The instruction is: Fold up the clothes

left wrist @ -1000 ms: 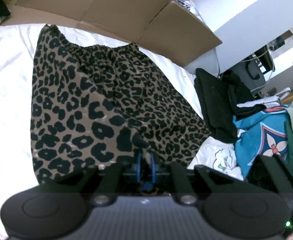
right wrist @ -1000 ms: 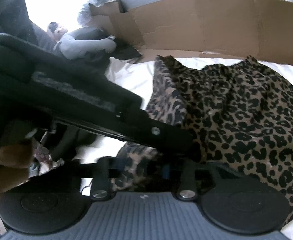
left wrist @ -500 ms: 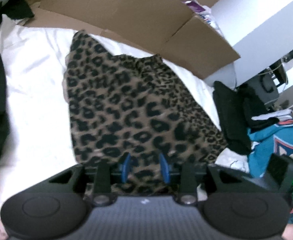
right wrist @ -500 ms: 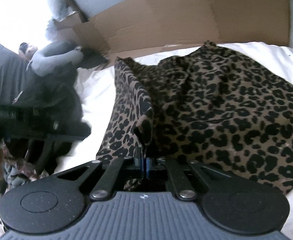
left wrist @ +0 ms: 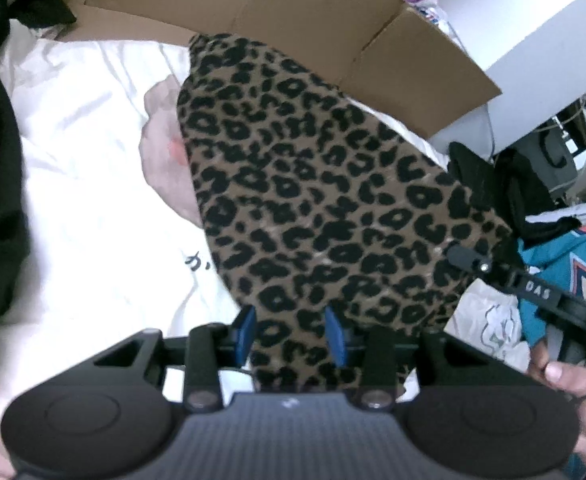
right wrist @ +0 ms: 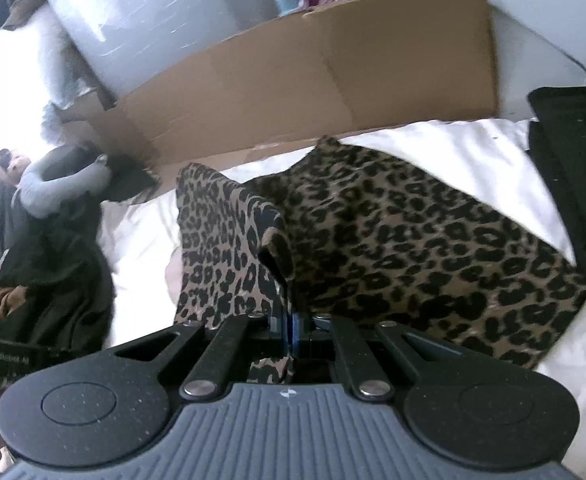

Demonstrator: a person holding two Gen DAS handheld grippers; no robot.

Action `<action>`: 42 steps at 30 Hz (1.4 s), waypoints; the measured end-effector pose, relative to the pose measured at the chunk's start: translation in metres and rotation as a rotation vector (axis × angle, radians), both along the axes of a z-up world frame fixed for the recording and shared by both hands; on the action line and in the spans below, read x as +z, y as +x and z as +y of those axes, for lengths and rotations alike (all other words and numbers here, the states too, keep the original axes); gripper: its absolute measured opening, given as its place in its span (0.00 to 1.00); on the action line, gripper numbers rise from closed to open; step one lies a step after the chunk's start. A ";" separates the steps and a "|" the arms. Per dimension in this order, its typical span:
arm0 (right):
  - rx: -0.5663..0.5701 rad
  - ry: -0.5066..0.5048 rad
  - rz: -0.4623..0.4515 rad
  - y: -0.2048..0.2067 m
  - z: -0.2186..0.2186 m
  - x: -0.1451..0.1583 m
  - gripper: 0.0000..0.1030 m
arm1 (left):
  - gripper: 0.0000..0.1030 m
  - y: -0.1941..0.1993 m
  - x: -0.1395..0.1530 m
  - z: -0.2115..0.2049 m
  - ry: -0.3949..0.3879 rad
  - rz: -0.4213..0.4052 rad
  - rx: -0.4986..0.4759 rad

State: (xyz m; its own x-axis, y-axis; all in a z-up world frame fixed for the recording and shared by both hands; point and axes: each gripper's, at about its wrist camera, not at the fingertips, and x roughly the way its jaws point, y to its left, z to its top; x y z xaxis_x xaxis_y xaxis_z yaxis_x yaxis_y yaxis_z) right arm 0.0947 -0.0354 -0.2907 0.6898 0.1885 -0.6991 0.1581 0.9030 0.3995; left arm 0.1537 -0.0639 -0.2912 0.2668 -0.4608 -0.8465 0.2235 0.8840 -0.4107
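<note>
Right tool (right wrist: pixel 291 330) clamped on leopard-print garment (right wrist: pixel 393 240), left tool (left wrist: pixel 289 338) opening around it, white bedsheet (left wrist: pixel 85 184), cardboard (right wrist: pixel 333 80) behind.

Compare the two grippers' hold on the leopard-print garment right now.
The right gripper is shut, pinching a fold of the leopard-print garment; the left gripper is opening, pads apart, with cloth between them but unpinched. The right lifts an edge into a raised flap; the cloth under the left lies flat. Both point at the same garment.
</note>
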 end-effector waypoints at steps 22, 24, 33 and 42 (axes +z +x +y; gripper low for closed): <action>-0.269 0.072 0.083 -0.011 -0.100 -0.051 0.00 | 0.39 0.002 -0.018 0.054 0.012 0.081 -0.059; -0.282 0.082 0.089 -0.013 -0.105 -0.053 0.00 | 0.39 0.001 -0.018 0.054 0.008 0.088 -0.062; -0.384 0.098 0.088 -0.030 -0.124 -0.058 0.00 | 0.39 0.000 -0.017 0.075 0.014 0.109 -0.065; -0.453 0.151 0.117 -0.047 -0.138 -0.075 0.01 | 0.39 0.010 -0.002 0.083 0.043 0.099 -0.114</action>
State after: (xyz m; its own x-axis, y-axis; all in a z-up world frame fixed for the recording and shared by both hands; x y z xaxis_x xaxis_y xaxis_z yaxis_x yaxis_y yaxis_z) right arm 0.0477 -0.1737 -0.3660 0.6441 -0.0070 -0.7649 0.5735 0.6661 0.4769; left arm 0.1642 0.0192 -0.2935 0.1294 -0.4464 -0.8854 0.2836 0.8723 -0.3984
